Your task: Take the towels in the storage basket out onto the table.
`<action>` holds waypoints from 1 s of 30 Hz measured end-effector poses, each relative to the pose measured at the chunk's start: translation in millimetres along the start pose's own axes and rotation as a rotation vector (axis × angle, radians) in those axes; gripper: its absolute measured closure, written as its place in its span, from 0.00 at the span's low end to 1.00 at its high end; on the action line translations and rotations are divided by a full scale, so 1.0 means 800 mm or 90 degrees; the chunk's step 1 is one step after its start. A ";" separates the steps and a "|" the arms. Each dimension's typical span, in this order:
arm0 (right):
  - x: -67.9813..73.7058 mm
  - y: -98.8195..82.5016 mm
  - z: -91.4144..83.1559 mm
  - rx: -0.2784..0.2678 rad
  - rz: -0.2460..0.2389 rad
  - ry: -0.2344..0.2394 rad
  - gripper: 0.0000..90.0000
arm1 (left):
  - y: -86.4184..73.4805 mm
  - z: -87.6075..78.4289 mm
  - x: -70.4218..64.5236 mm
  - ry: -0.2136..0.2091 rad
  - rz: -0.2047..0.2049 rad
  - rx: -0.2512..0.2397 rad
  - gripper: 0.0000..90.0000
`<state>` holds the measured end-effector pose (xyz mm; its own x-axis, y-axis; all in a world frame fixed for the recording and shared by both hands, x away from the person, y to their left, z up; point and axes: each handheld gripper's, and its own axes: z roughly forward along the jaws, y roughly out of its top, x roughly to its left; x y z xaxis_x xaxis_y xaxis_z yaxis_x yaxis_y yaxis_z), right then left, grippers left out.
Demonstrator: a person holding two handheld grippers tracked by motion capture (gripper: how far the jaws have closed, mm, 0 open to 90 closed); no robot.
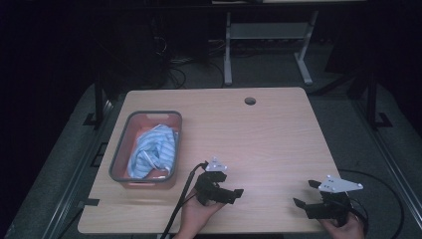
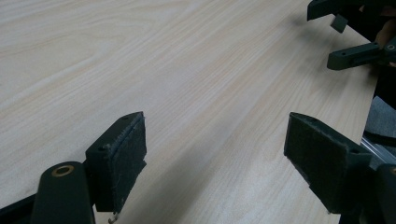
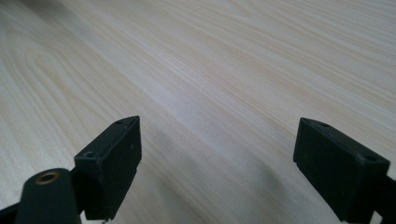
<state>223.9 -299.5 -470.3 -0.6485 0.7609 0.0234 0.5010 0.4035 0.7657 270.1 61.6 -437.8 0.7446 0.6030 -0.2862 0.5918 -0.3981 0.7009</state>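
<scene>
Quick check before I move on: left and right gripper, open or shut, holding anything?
Left gripper: open, nothing between the jaws, bare table beneath.
Right gripper: open, nothing held, over bare tabletop.

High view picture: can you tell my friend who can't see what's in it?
A person's two hands hold the left gripper and the right gripper, both open and empty, over the near edge of a pale wooden table. At the table's left a grey-rimmed basket holds a crumpled blue-and-white striped cloth.
</scene>
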 end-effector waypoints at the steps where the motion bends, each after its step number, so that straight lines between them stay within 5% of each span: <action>1: 0.000 0.001 0.000 -0.001 0.000 0.002 0.16 | 0.001 0.000 0.000 -0.002 -0.001 0.000 0.23; 17: -0.007 0.005 0.000 -0.008 0.013 0.001 0.16 | 0.043 -0.029 0.012 0.012 0.014 0.011 0.20; 30: -0.013 0.005 -0.004 -0.016 0.022 -0.004 0.16 | 0.074 -0.047 0.031 0.025 -0.004 -0.001 0.20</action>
<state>231.0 -307.3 -465.6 -0.6278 0.7770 0.0459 0.5082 0.3645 0.7803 312.0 79.2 -378.6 0.7283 0.6320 -0.2651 0.5960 -0.3932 0.7001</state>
